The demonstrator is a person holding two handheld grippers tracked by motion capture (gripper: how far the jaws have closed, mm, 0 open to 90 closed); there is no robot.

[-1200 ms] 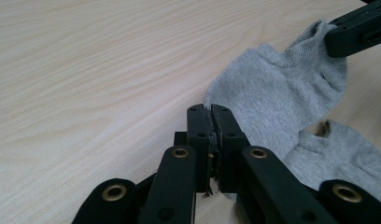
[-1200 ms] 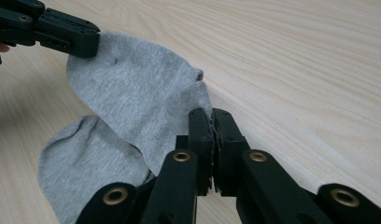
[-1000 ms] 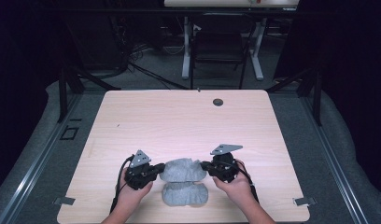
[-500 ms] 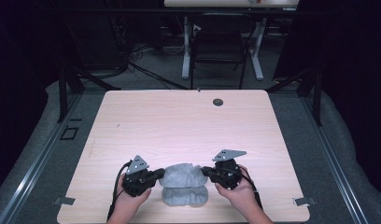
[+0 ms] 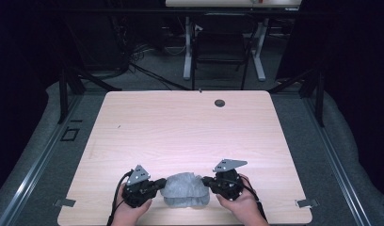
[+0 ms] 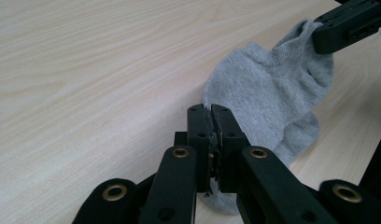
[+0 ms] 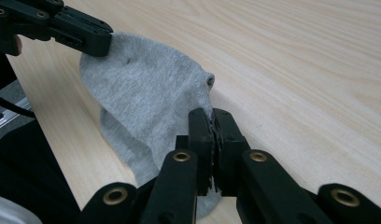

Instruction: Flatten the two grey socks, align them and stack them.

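**Inspector A:** We start with the largest item. The wooden table takes up the middle of the high view, with a small dark round grommet toward its upper right. A chair and desk legs stand beyond the far edge, at the top of the frame.

**Inspector B:** Agreed. We place the grey sock at the bottom centre of the high view, close to the near edge. It is bunched and lifted at both ends, and its lower fold seems to rest on the wood.

**Inspector A:** We see the left gripper at the lower middle of its own view, jaws pressed together with a pinch of sock fabric between them. The right gripper looks the same in its view: jaws clamped on the opposite edge of the sock.

**Inspector B:** Each hand is at the bottom of the high view, left hand and right hand.

**Inspector A:** We judge the risks. Both pinches look shallow, so a sharp pull apart could slip an edge free. If one side drops, the sock would collapse toward the near edge and might slide off.

**Inspector B:** We add that uneven lifting could twist the fabric.
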